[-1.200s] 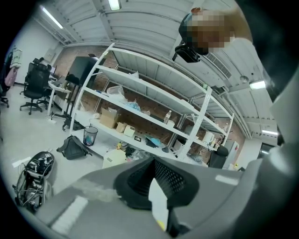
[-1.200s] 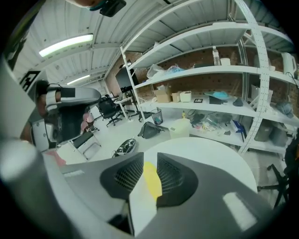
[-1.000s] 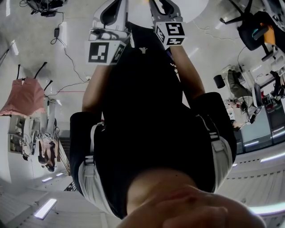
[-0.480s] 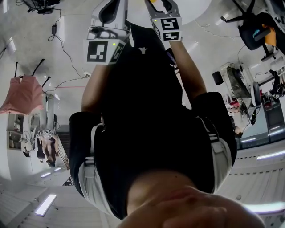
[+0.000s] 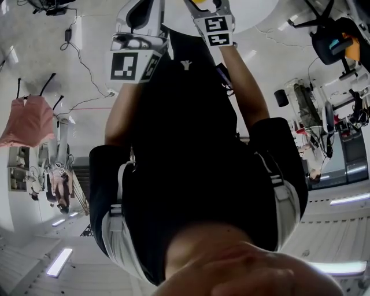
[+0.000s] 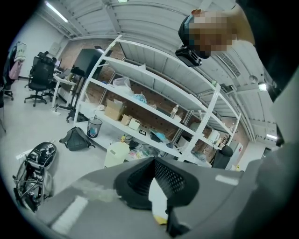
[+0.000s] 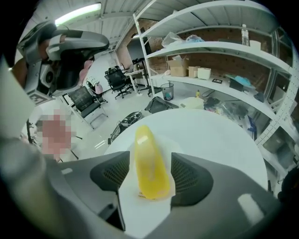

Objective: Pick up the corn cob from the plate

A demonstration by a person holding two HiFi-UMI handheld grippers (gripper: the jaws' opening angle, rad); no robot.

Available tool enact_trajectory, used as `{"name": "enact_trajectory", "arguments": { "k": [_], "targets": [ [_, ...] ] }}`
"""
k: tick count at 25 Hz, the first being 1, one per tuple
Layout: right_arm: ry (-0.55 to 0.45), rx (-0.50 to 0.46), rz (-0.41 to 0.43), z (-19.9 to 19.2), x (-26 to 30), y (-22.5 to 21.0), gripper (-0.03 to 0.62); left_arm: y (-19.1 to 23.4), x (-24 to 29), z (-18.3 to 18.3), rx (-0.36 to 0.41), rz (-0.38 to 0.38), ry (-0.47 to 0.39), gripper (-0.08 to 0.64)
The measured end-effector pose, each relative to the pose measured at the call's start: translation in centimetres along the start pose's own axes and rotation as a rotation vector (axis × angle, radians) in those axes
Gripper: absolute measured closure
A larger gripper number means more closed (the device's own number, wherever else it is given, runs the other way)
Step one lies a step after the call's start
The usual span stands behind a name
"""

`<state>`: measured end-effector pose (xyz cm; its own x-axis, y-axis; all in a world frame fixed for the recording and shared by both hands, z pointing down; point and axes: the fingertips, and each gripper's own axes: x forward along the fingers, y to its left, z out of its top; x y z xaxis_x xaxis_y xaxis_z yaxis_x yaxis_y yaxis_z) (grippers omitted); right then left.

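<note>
A yellow corn cob (image 7: 150, 163) lies on a white plate (image 7: 144, 214) on a round white table (image 7: 219, 140). My right gripper (image 7: 149, 158) points down over it, with the cob lengthwise between the jaws. The jaws are opening, and a narrow gap shows on each side between the cob and the dark pads (image 7: 111, 172). In the head view the right gripper (image 5: 203, 4) reaches to the top edge, its marker cube below it. My left gripper (image 6: 154, 162) hangs beside it in the air, shut with nothing in it; the head view shows the left gripper (image 5: 140, 14) too.
White metal shelving (image 6: 154, 109) with boxes and clutter stands beyond the table. Office chairs (image 6: 41, 77), a dark bag (image 6: 77, 138) and a mesh bin (image 6: 94, 127) are on the floor. The person's dark torso (image 5: 191, 173) fills the middle of the head view.
In the head view the right gripper has slid toward the top edge, over the white table, and a bit of yellow now shows at its jaws. The left gripper has barely shifted.
</note>
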<state>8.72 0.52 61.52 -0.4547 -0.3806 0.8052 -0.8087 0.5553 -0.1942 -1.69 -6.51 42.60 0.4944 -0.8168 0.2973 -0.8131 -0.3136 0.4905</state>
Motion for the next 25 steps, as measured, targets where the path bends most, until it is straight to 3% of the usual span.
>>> {"name": "enact_trajectory", "arguments": {
  "k": [19, 25],
  "targets": [
    [0.062, -0.114, 0.045, -1.2, 3.3, 0.4, 0.264, 1.6, 0.5, -1.8, -0.014, 0.039, 0.053, 0.558],
    [0.101, -0.132, 0.065, -2.4, 4.2, 0.5, 0.264, 1.4, 0.5, -1.8, -0.038, 0.037, 0.035, 0.558]
  ]
}}
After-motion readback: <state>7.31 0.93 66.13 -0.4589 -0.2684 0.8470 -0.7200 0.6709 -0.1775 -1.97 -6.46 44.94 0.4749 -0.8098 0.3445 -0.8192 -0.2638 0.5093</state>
